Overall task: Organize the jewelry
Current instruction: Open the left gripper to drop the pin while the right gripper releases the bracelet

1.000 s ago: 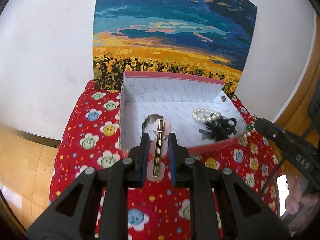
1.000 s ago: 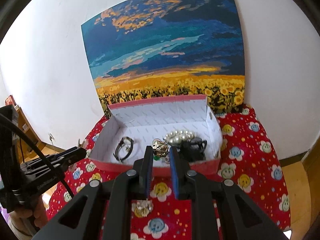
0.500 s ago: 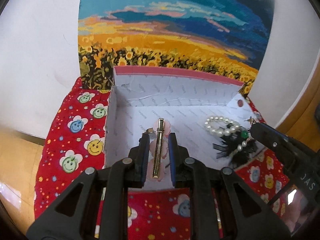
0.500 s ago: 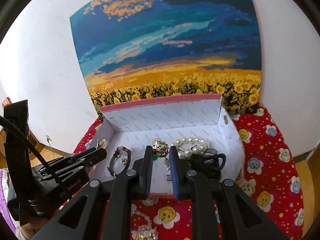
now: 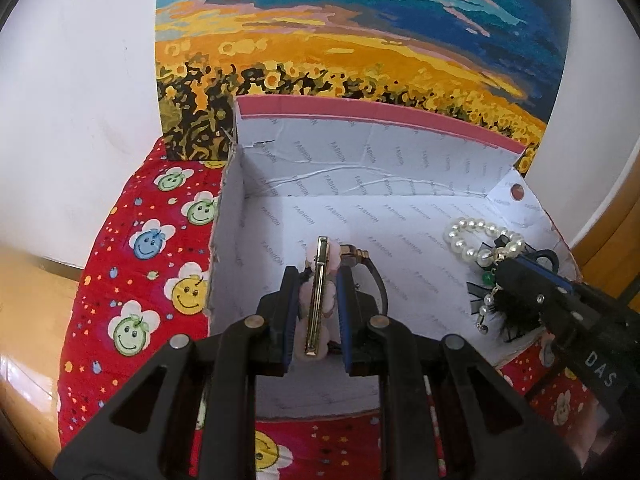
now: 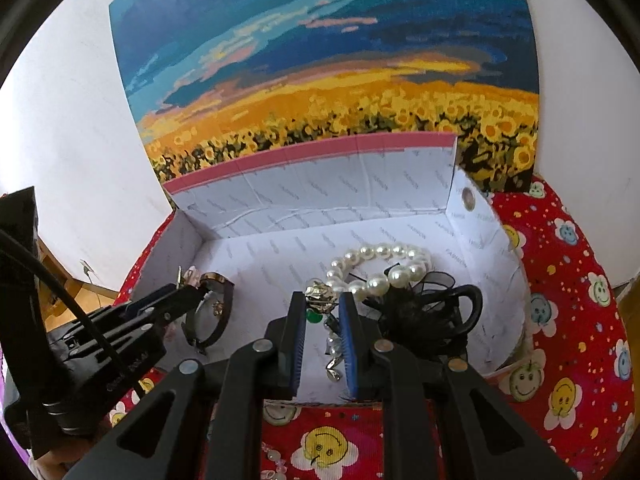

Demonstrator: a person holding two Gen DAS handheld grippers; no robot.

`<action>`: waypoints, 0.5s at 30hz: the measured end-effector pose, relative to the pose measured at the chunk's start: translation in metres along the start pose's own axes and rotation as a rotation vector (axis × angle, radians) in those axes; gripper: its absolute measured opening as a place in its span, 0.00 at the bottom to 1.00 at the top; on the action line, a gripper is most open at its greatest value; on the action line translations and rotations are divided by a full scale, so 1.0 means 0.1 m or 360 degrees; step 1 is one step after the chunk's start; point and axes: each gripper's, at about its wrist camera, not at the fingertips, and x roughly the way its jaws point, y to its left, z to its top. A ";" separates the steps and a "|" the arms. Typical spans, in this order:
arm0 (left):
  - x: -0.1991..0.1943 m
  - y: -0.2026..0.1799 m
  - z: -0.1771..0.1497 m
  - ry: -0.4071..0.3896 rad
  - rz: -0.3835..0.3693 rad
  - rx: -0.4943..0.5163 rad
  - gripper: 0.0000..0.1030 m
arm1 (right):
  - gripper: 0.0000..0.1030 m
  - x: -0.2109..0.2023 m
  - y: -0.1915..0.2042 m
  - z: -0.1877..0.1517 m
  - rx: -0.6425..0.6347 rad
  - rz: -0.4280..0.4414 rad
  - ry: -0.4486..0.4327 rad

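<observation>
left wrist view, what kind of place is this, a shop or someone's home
Probably a home room: a table under a red smiley-flower cloth, a sunflower painting leaning on a plain white wall, and a wood floor.

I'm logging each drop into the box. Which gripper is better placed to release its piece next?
Left. The left gripper holds the pink-and-gold hair clip over bare box floor; the right gripper's dangling earring hangs against the pearl bracelet.

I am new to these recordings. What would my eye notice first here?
First, the bright sunflower painting on the wall behind the open white box. Then the left tool, gripping a gold and pink hair clip over the box floor. A pearl bracelet lies beside a black bow at the box's right end.
</observation>
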 end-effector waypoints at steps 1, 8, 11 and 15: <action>0.00 0.00 0.00 0.0002 -0.0001 -0.0002 0.11 | 0.18 0.01 0.00 -0.01 0.0002 0.0001 0.0005; -0.01 0.00 0.00 0.0013 -0.0055 -0.0019 0.27 | 0.20 -0.03 0.00 -0.01 0.0041 0.0043 0.0025; -0.07 -0.04 -0.02 0.0009 -0.0074 -0.0008 0.42 | 0.29 -0.09 0.01 -0.01 0.0046 0.0043 0.0011; -0.13 -0.06 -0.03 0.0026 -0.0088 -0.0017 0.42 | 0.40 -0.20 0.02 -0.01 0.0072 0.0062 -0.0012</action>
